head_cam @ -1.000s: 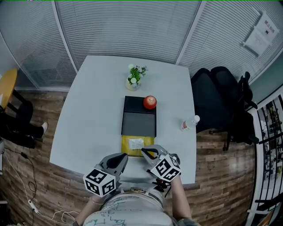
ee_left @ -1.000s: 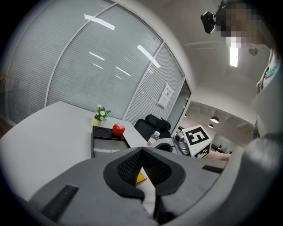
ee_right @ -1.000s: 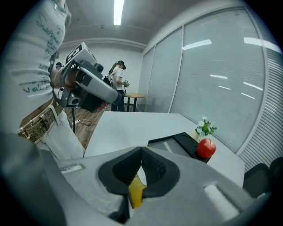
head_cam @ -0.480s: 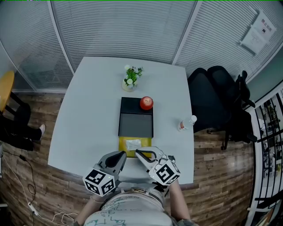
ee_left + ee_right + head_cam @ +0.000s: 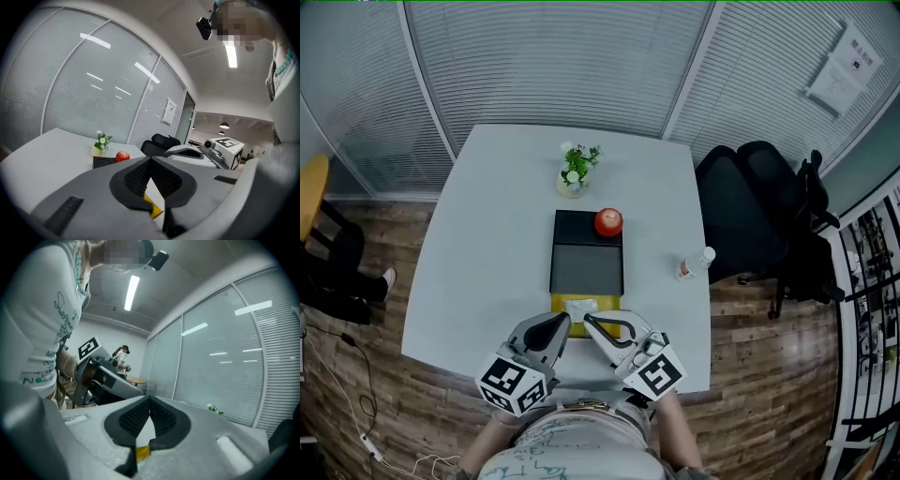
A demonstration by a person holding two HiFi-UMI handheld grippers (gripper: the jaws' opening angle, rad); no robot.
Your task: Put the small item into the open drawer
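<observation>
Yellow drawer (image 5: 610, 303), white item (image 5: 581, 305) inside; left tongs (image 5: 563, 323), right tongs (image 5: 588, 322) closed.

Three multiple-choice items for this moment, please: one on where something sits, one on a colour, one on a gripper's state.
1. Where does the apple sit?
A. On the black box
B. In a bowl
C. On a plate

2. What colour is the open drawer?
A. Red
B. Yellow
C. Blue

3. How do the jaws of the right gripper stand?
A. Wide apart
B. Shut on the apple
C. Shut, with nothing between them

Answers:
1 A: the head view shows it resting on the box's far end.
2 B: the drawer pulled out toward the person is yellow.
3 C: in the right gripper view the tips meet with nothing between them.
</observation>
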